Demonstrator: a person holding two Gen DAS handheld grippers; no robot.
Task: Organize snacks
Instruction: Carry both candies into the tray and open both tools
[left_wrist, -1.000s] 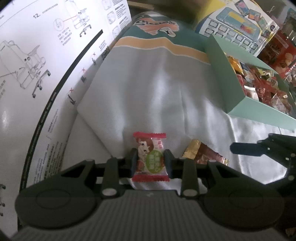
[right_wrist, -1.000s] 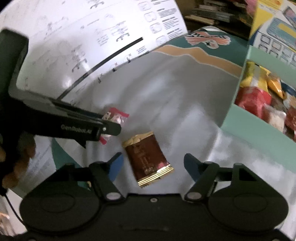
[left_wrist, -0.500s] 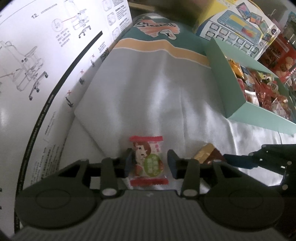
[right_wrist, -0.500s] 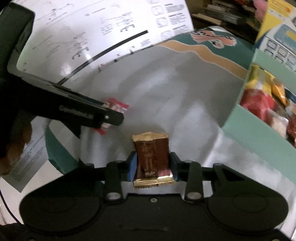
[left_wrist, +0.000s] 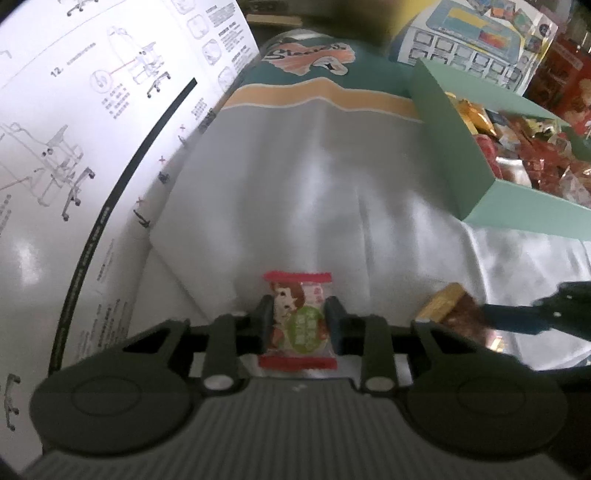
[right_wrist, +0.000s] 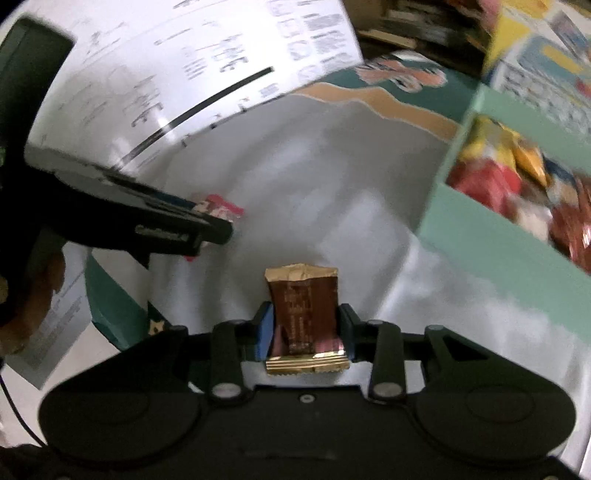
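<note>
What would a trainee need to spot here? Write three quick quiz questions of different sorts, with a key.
1. True or false: the right gripper holds a brown, gold-ended snack.
2. What lies between the left gripper's fingers? A) a banana B) a red-edged candy packet C) a spoon
3. Fill in: the mint-green box at the right is ____ with snacks.

Key: 1 true; 2 B, with the jaws closing on it; 3 filled.
</note>
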